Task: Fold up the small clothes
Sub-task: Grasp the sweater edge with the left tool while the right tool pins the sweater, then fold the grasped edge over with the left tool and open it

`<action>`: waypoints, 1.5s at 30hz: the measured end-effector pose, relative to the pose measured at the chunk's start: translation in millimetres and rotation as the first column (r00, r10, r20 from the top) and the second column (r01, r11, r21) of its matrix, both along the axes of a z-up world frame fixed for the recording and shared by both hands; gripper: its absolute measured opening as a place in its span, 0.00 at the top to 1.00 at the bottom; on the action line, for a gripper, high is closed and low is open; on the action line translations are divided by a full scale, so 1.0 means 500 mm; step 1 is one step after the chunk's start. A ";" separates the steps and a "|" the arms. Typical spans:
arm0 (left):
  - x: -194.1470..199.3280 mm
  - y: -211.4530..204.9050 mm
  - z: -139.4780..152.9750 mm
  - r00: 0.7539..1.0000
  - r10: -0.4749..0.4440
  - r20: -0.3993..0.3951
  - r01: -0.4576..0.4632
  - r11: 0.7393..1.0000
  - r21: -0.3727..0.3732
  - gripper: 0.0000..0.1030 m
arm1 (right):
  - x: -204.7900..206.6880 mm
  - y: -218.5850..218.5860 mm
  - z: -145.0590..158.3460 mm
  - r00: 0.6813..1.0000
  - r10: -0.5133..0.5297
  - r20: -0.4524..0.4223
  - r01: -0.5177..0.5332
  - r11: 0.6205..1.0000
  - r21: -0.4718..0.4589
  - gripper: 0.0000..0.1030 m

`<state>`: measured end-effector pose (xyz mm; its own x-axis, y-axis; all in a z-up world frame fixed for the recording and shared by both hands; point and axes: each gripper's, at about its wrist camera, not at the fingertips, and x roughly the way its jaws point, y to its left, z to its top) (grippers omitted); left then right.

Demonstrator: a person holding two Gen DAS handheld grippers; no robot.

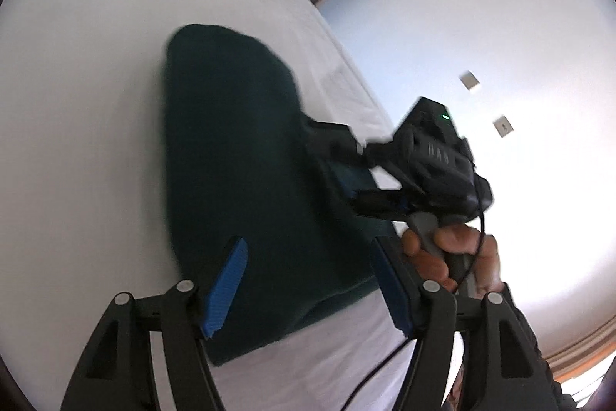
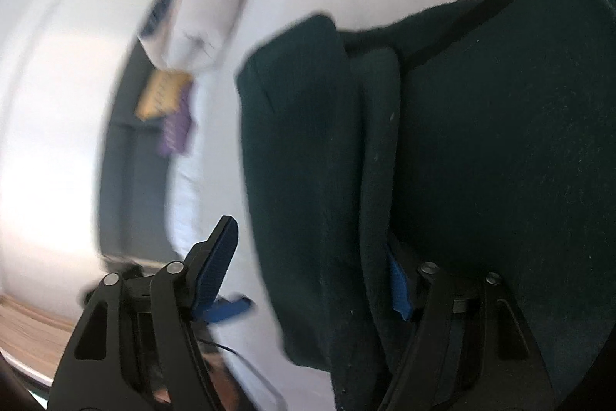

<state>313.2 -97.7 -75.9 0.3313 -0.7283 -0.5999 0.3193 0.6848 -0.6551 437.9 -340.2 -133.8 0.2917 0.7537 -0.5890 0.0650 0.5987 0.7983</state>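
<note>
The left tongs [image 1: 308, 280] stand spread wide, their two blue pads well apart and holding nothing. Between and beyond the pads lies the dark green garment [image 1: 238, 160], spread on the white bed [image 1: 77, 122]. The left pad [image 1: 225, 289] overlaps the garment's near left edge in the picture; whether it touches the cloth cannot be told. The right pad [image 1: 389, 286] sits at the garment's right border, just in front of the person's right hand [image 1: 454, 253].

That hand grips the grey handle of the right tongs [image 1: 338, 160], which reach in from the right side of the left tongs' view toward the garment's right edge. One finger lies over the cloth and the other under it, with blue pad showing in the gap, so the tongs look parted around that edge.

From the right wrist camera, the right tongs [image 2: 312, 268] are also spread. The left finger [image 2: 217, 257] stands free over the white bed, clear of the cloth. The right finger is mostly hidden behind a hanging fold of the garment [image 2: 481, 160]; only a sliver of its blue pad [image 2: 398, 286] shows. The cloth fills the space ahead and to the right of these tongs, bunched into upright folds, with a black strip [image 2: 500, 2] running along its far edge. Farther off to the left lies a white pillow [image 2: 208, 10], and beyond it blurred yellow and purple shapes [image 2: 169, 110].
</note>
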 end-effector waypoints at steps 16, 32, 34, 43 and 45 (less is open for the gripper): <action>0.023 -0.077 0.017 1.000 -0.015 0.017 0.015 1.000 0.001 0.34 | -0.091 -0.151 0.080 0.993 -0.090 0.072 0.101 0.980 -0.169 0.87; 0.017 -0.055 0.017 0.997 -0.072 0.018 0.070 0.994 0.080 0.34 | -0.192 -0.344 -0.020 0.967 -0.250 0.055 0.255 0.961 -0.104 0.88; 0.021 -0.053 0.017 0.997 -0.068 0.032 0.064 0.992 0.105 0.34 | -0.190 -0.335 -0.016 0.968 -0.243 0.054 0.248 0.962 -0.114 0.88; 0.024 -0.085 0.015 0.993 -0.078 0.087 0.061 0.980 0.189 0.44 | -0.224 -0.353 -0.035 0.961 -0.275 0.045 0.277 0.959 -0.064 0.88; 0.024 -0.101 -0.001 0.992 -0.085 0.095 0.060 0.969 0.239 0.45 | -0.239 -0.362 -0.044 0.957 -0.286 0.046 0.288 0.957 -0.045 0.88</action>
<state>325.0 -148.0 -76.4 0.3521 -0.5948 -0.7226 0.4312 0.7884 -0.4388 318.2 -521.1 -155.9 0.5140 0.6044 -0.6086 0.2099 0.5993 0.7725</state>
